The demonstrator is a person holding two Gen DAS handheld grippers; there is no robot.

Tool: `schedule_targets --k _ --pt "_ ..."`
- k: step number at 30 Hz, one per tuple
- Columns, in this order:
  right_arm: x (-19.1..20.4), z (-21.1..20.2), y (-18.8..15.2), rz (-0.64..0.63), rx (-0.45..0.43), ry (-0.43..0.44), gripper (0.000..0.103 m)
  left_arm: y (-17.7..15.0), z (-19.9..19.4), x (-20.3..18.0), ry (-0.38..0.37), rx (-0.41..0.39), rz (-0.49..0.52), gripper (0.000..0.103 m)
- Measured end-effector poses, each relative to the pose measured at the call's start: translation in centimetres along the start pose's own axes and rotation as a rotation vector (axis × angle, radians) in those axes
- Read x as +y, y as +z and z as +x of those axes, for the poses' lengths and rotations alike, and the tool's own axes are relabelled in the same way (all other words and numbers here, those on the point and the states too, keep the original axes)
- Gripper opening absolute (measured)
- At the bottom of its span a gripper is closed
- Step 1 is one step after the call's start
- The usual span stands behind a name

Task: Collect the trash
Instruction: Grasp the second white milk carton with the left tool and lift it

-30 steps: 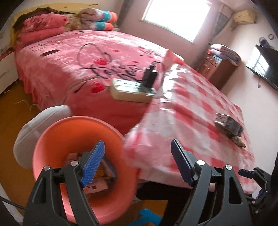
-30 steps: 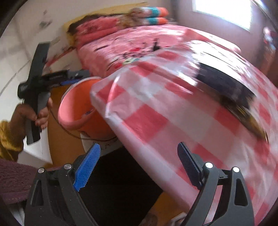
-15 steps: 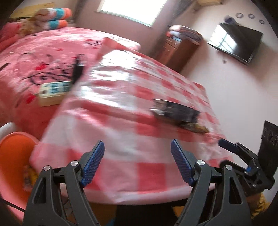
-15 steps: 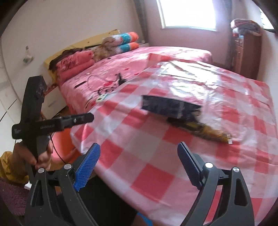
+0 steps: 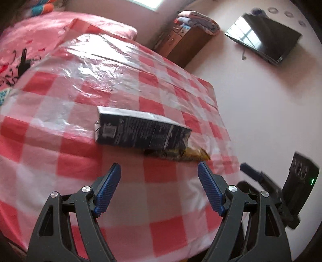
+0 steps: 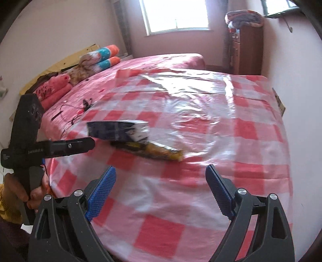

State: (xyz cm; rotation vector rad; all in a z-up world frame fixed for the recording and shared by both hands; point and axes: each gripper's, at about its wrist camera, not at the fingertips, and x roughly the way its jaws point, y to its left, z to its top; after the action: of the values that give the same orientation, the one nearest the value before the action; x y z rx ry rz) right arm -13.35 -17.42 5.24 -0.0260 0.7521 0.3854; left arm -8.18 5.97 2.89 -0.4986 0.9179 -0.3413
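Both the left gripper (image 5: 159, 191) and right gripper (image 6: 160, 191) gape wide and empty; the dark carton (image 5: 140, 131) and, seemingly, a yellow wrapper (image 6: 159, 150) lie touching mid-table on the checked tablecloth (image 5: 70, 94), uncollected; both pickups remain.

Dark flattened carton (image 5: 140, 133) on its side, overlapping a crumpled yellow wrapper (image 5: 189, 155)

Home bedroom. Bed (image 6: 153, 66) with pink cover and folded quilts (image 6: 96, 60), wood cabinet (image 6: 247, 50), window (image 6: 175, 14), wall TV (image 5: 263, 38). Checked cloth (image 5: 80, 84) probably covers a table beside the bed.
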Motion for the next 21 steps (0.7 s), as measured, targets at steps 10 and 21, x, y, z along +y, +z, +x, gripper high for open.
schedule_targets --k 10,21 --pt "-0.7 3.1 0.8 -0.094 0.056 0.016 0.089 2.9 2.0 0.3 0.011 -0.034 -0.114 0.079" --pt "-0.6 7.0 2.5 -0.148 0.110 0.074 0.089 5.8 4.2 -0.2 0.074 -0.049 -0.128 0.079"
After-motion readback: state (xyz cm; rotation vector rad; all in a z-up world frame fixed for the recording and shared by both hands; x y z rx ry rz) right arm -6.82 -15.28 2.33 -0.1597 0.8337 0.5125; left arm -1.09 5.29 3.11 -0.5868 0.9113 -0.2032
